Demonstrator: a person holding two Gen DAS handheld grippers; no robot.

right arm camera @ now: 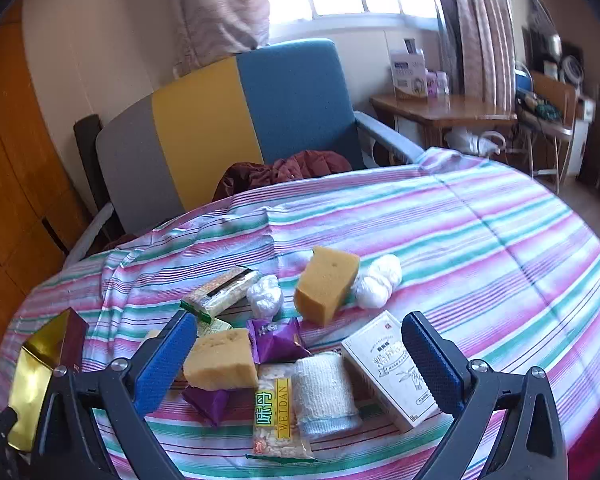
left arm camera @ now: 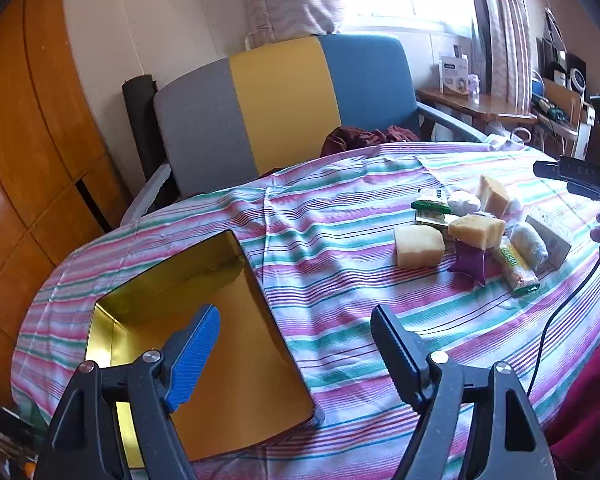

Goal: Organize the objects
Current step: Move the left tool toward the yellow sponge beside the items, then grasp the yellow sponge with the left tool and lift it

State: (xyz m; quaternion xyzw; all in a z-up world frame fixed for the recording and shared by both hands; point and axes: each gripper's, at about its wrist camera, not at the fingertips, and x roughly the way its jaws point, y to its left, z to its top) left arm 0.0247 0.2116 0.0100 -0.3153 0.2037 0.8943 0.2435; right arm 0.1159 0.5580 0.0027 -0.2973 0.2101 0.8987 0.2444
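A loose heap of small things lies on the desk (right arm camera: 500, 240), which is covered by a pink, green and white striped cloth. Three yellow sponge blocks stand out: one (right arm camera: 326, 288) is tilted up at the back of the heap, one (right arm camera: 222, 358) lies near the front with pits in its face, and a third (left arm camera: 419, 246) sits apart on the side toward the box, clear only in the left wrist view. Around them are two crinkled purple sachets (right arm camera: 276, 338), a rolled white cloth (right arm camera: 324, 392) with a pale blue end, a white carton (right arm camera: 392, 368) with printed text too small to read, a snack bar in clear wrap marked WEIDAN (right arm camera: 278, 412), a second wrapped bar (right arm camera: 222, 290) behind, and two white bundles (right arm camera: 378, 282) of thin plastic.

An open box with a shiny gold lining (left arm camera: 204, 344) rests on the desk well apart from the heap; its near corner is cut off by the left tool (left arm camera: 296, 344), whose jaws stand wide apart and empty above it. The right tool (right arm camera: 300, 354) hangs over the heap, jaws spread wide, holding nothing. One blue pad (right arm camera: 168, 356) hides part of the front sponge's edge. Behind the desk stands an armchair (right arm camera: 220, 120) in grey, yellow and blue.
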